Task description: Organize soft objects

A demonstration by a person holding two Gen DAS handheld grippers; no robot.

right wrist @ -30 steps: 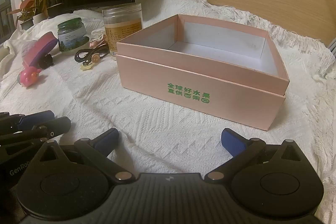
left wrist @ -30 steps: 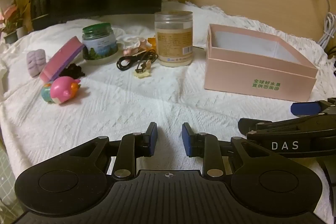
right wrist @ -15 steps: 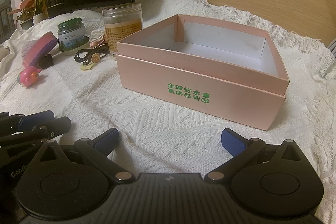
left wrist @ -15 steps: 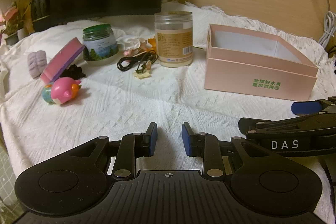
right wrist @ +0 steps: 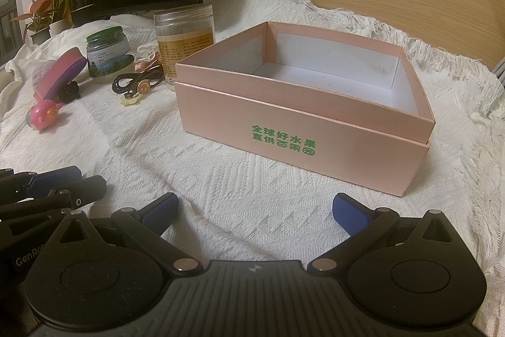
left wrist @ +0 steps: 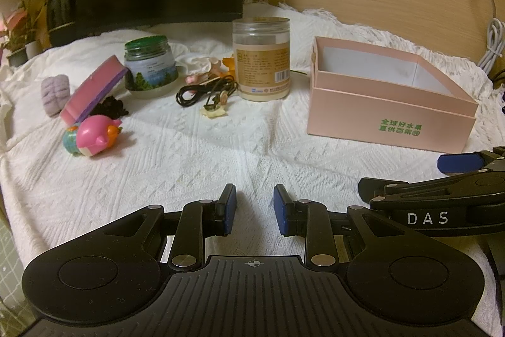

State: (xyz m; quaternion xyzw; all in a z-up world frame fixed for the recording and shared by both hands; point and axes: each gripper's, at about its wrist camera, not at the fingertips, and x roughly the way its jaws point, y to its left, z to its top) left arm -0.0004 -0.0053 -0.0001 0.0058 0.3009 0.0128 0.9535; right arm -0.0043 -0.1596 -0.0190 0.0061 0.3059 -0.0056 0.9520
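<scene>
Nothing moved; one pink box (right wrist: 303, 128) (open), two jars (left wrist: 260, 59).

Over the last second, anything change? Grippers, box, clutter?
Almost nothing. The left wrist view drifted a touch, so the pink pig toy and pink box sit marginally differently in frame. Nothing was gripped or released: left gripper stays narrowly open, right gripper wide open, both empty. The box is still empty.

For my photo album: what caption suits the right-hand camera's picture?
Open right gripper faces an empty pink box on a white blanket.
</scene>
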